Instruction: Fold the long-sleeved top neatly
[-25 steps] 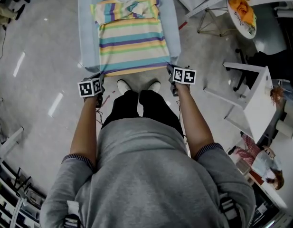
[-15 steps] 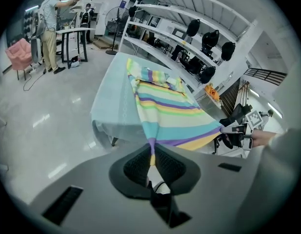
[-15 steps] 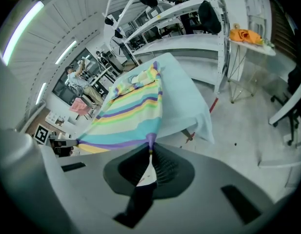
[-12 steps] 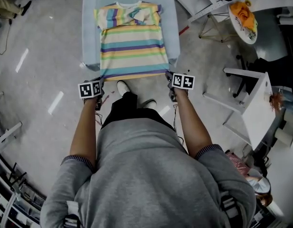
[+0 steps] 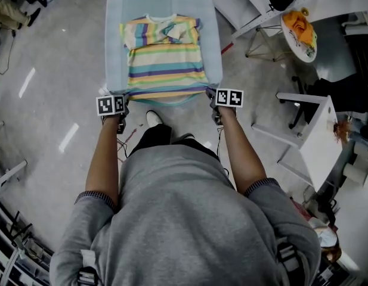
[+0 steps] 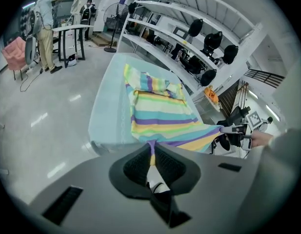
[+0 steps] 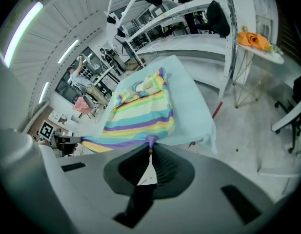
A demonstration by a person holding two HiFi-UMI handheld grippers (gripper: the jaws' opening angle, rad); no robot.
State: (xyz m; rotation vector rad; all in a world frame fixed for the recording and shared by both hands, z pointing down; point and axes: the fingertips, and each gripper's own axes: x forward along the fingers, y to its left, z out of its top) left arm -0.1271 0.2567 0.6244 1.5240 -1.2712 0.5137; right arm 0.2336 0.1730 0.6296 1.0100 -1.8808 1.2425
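- A glossy grey floor [image 5: 52, 70] is seen in the head view, and a table [image 5: 114, 40] with a pale blue cover stands on it ahead of the person.
- The striped top [image 5: 166, 55] is spread on that table. Its long axis runs along the table's length, with the neckline turned to the far end and the hem turned to the near edge, toward the person.
- The hem is stretched crosswise between the two grippers, just at the near table edge.
- The left gripper [image 5: 125, 97] is closed on the hem's left corner. In the left gripper view the fabric is pinched between the ribbed pads [image 6: 136, 165].
- The right gripper [image 5: 211, 92] is clamped on the hem's right corner in the same way.
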